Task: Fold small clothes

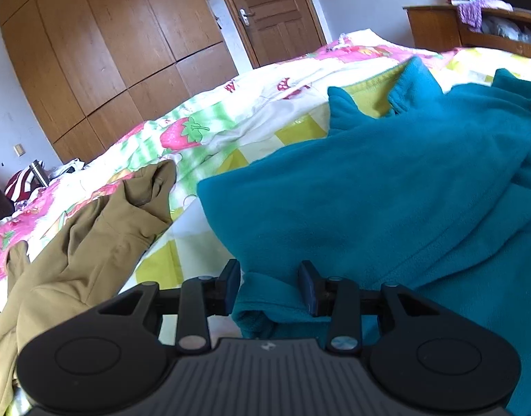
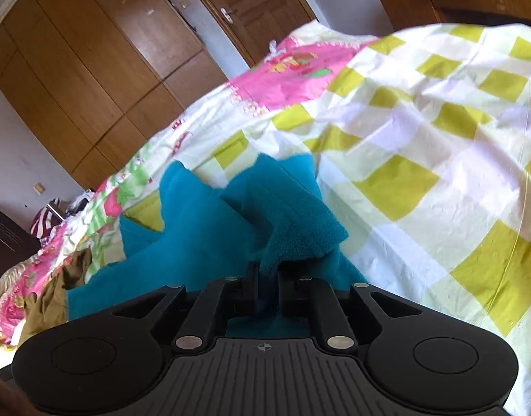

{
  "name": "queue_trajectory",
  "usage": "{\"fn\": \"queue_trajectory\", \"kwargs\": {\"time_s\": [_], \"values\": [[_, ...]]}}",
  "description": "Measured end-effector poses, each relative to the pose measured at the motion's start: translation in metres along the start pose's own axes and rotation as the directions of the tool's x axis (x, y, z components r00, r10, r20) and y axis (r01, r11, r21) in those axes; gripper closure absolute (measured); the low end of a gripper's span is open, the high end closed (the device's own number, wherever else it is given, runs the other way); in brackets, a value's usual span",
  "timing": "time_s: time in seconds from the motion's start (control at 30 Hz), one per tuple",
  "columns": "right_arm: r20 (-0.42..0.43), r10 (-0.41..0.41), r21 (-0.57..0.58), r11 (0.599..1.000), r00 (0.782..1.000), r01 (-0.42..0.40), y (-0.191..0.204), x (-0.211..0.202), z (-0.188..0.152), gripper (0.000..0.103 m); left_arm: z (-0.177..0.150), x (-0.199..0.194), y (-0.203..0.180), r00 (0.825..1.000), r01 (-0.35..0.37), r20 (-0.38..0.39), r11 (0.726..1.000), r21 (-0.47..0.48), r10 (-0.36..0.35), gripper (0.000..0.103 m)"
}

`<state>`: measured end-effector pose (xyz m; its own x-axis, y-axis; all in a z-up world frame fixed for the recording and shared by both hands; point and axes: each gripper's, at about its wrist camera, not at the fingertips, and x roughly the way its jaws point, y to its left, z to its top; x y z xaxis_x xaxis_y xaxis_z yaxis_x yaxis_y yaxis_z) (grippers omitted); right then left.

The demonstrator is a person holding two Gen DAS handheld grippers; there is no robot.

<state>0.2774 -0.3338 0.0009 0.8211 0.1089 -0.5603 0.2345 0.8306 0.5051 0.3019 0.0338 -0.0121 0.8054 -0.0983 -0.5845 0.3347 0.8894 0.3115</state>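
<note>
A teal fleece garment [image 1: 386, 201] lies spread on the bed, its yellow-lined collar at the far side. My left gripper [image 1: 269, 282] sits at the garment's near left edge. A thick fold of the hem fills the gap between its pads, so it is shut on the fleece. In the right wrist view the same teal garment [image 2: 203, 228] shows. My right gripper [image 2: 268, 274] has its jaws close together, shut on a bunched piece of the fleece that sticks up past the fingertips.
A crumpled khaki garment [image 1: 92, 242] lies left of the teal one on the strawberry and yellow-check quilt [image 2: 421, 159]. A wooden wardrobe [image 1: 102, 52] and a door [image 1: 269, 7] stand beyond the bed. A wooden shelf [image 1: 473, 27] with clutter is at the far right.
</note>
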Motion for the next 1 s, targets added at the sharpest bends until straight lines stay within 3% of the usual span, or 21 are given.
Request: {"fn": "queue_trajectory", "kwargs": {"time_s": [0.1,0.2,0.33,0.43,0.57,0.7,0.83,1.0], "values": [[0.005,-0.064,-0.059,0.996,0.998,0.064,0.01,0.004,0.008,0.084,-0.003,0.002,0.004,1.0,-0.008,-0.028,0.999,-0.034,0.007,0.05],[-0.075,-0.154,-0.154,0.978,0.985,0.141,0.017,0.018,0.005,0.084,-0.011,-0.01,0.001,0.999,-0.029,-0.045,0.999,-0.02,0.028,0.05],[-0.008,-0.123,-0.286,0.951,0.992,0.116,0.031,-0.037,-0.01,0.072,-0.025,-0.05,0.012,0.999,-0.01,-0.051,0.997,-0.073,0.006,0.05],[-0.022,-0.153,-0.371,0.919,0.988,0.134,0.029,-0.083,-0.028,0.069,-0.049,-0.089,0.018,0.996,0.008,-0.086,0.995,-0.104,-0.017,0.051],[-0.108,-0.194,-0.389,0.911,0.975,0.138,0.014,-0.132,-0.059,0.059,-0.089,-0.146,0.009,0.989,0.035,-0.136,0.993,-0.11,-0.05,0.051],[-0.159,-0.254,-0.41,0.896,0.954,0.17,0.005,-0.165,-0.092,0.056,-0.122,-0.186,-0.012,0.972,0.105,-0.192,0.982,-0.154,-0.134,0.051],[-0.171,-0.321,-0.435,0.873,0.932,0.221,-0.003,-0.179,-0.119,0.047,-0.147,-0.206,-0.023,0.961,0.104,-0.228,0.97,-0.218,-0.154,0.051],[-0.266,-0.31,-0.378,0.905,0.913,0.197,-0.018,-0.194,-0.133,0.047,-0.158,-0.22,-0.017,0.956,0.089,-0.251,0.963,-0.254,-0.155,0.048]]}}
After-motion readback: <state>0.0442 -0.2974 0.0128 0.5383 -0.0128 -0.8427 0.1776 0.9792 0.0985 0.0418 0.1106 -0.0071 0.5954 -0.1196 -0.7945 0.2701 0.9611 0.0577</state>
